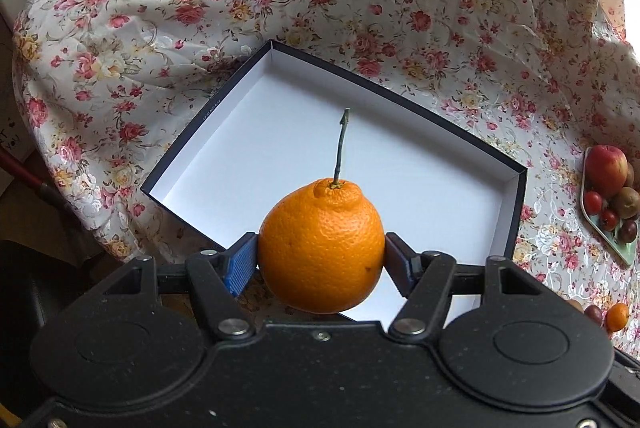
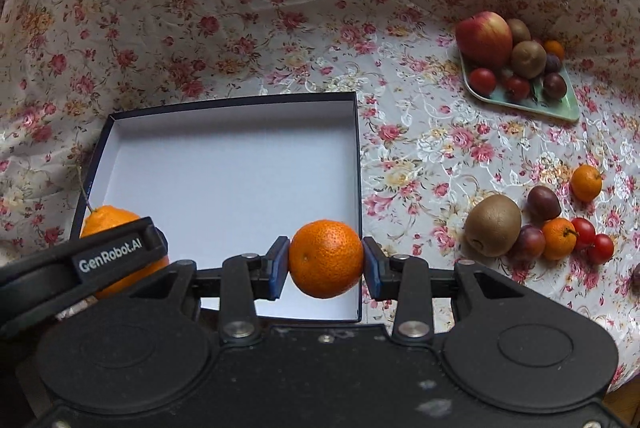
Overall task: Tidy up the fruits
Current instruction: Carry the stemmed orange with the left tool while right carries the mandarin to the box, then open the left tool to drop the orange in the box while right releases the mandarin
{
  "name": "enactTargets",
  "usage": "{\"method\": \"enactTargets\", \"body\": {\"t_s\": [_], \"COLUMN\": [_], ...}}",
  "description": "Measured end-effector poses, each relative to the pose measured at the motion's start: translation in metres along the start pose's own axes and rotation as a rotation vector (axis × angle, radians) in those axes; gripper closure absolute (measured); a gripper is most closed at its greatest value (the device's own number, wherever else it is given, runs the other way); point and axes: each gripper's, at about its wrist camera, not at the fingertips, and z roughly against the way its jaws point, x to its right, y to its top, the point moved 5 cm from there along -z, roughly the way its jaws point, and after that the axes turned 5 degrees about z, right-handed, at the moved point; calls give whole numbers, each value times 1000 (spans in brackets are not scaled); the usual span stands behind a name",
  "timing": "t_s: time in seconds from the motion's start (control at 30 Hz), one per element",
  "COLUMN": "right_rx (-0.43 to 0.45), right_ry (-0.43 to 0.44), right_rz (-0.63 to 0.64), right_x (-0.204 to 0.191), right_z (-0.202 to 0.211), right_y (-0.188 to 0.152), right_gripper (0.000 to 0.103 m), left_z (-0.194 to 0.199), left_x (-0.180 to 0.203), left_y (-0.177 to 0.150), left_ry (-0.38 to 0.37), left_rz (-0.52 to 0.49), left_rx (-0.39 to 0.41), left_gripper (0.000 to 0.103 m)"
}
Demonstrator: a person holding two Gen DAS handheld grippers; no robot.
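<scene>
Two citrus held: stemmed orange (image 1: 321, 248) clamped in left claw (image 1: 320, 260), stem upright, over near-left corner of box (image 1: 516, 188); mandarin (image 2: 326, 259) clamped in right claw (image 2: 326, 264), over near-right corner. Box floor bare, straight ahead and below both claws. Loose fruit (image 2: 536, 224) and plate (image 2: 560, 108) on tabletop, right.

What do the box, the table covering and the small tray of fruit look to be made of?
Box: likely cardboard, matte white inside, dark outer walls, thin crisp edges. Table covering: floral fabric, slightly glossy, creased and draped. Tray: smooth pale green, perhaps plastic or ceramic; cannot tell.
</scene>
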Motion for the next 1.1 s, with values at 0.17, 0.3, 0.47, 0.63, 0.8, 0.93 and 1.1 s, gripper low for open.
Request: {"method": "enactTargets", "body": {"t_s": [0.17,0.3,0.47,0.63,0.8,0.93,1.1], "right_rx": [-12,8,0,-17,-47,-67,-88], "right_ry": [-8,-30,-38,-38,-45,-57,-59], "right_rz": [-7,5,27,15,-1,-4,-33], "right_x": [-6,-9,-11,0,18,33,64], "right_z": [-6,-6,-6,-9,-15,-20,-23], "right_y": [9,14,12,6,-5,-16,-28], "right_gripper": [63,63,63,63,63,63,63], "left_z": [-4,-4,14,14,6,-3,-2], "left_x": [-2,-5,1,9,11,11,19], "left_y": [3,4,10,8,3,-3,-9], "left_ry": [30,21,34,45,34,21,-5], "left_rz": [-23,-3,-43,-87,-97,-92,-97], "left_rx": [7,3,115,121,63,-13,-43], "left_gripper": [35,35,43,42,42,42,43]}}
